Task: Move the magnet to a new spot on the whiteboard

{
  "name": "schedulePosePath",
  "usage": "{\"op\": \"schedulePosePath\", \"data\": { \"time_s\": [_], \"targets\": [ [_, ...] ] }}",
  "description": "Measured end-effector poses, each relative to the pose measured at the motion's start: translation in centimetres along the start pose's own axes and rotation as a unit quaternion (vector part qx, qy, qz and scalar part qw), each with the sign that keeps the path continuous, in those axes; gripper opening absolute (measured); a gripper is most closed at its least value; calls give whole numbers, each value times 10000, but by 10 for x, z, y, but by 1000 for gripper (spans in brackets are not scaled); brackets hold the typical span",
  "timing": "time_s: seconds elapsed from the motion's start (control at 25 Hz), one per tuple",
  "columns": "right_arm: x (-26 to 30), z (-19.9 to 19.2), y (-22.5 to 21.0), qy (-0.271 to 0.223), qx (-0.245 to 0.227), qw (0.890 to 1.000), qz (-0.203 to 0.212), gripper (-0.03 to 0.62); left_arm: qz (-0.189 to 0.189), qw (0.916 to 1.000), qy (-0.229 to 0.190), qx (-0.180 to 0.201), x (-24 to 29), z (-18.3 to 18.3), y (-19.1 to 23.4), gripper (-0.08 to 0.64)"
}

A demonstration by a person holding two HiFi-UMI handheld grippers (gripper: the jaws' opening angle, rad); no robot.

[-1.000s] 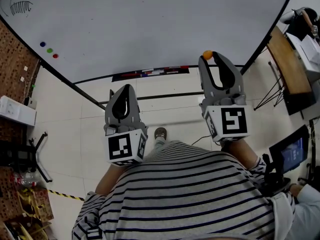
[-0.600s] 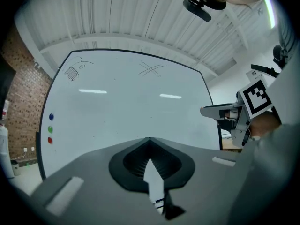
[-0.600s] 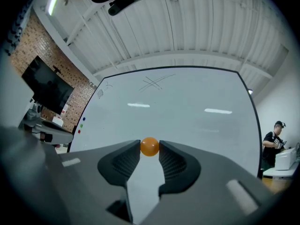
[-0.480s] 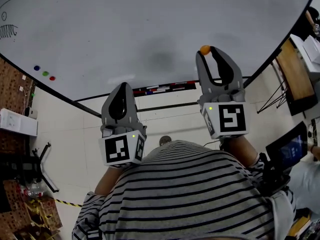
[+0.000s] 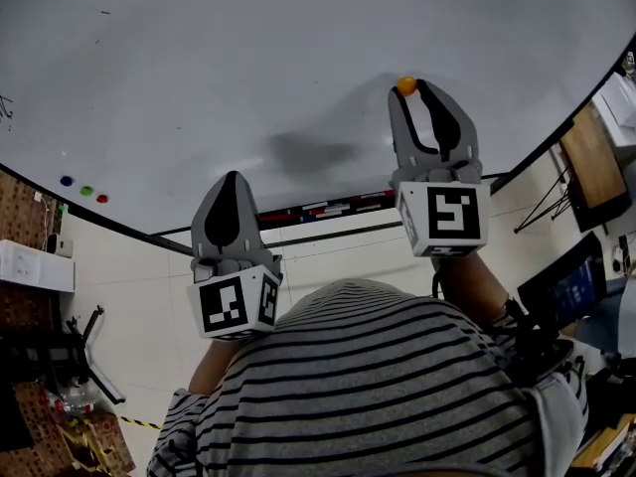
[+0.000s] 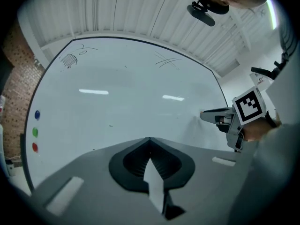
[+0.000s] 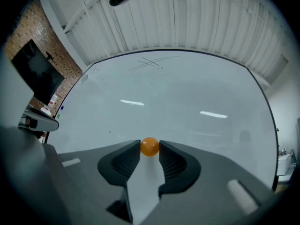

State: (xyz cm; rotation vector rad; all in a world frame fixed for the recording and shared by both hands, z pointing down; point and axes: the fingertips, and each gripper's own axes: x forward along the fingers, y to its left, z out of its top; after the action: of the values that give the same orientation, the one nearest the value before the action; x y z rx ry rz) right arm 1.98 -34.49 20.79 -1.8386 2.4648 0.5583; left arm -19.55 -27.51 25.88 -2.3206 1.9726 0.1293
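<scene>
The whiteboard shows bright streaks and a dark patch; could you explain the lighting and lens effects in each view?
Head view: a soft shadow lies on the whiteboard left of the right gripper; the board's edge bows with lens distortion. Left gripper view: two light streaks glare on the board, corners vignetted black. Right gripper view: similar streaks; the orange magnet looks sharp between the jaws.

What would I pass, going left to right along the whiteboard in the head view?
Blue magnet → green magnet → red magnet → left gripper, fingers shut on nothing → right gripper, fingers pinching the orange magnet.
</scene>
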Motion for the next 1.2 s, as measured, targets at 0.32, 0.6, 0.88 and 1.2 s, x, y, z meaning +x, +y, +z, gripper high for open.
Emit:
{"op": "schedulePosePath", "data": {
  "time_s": [0.32,0.6,0.88,1.2],
  "targets": [
    [22,5,4,-188,-202,9993,-250,126,-33,9998,160,-83,15,-6,12,15],
    [2,13,1,-301,111,9994,-136,140,-26,9996,252,-117,0,-8,2,15],
    [-77,-1,-1,-176,356,9990,196,45,-54,9997,217,-103,-37,-17,-40,15],
    [-196,0,-17,101,429,9976,529,0,32,9999,110,-30,-132,-4,-113,15]
  ]
}}
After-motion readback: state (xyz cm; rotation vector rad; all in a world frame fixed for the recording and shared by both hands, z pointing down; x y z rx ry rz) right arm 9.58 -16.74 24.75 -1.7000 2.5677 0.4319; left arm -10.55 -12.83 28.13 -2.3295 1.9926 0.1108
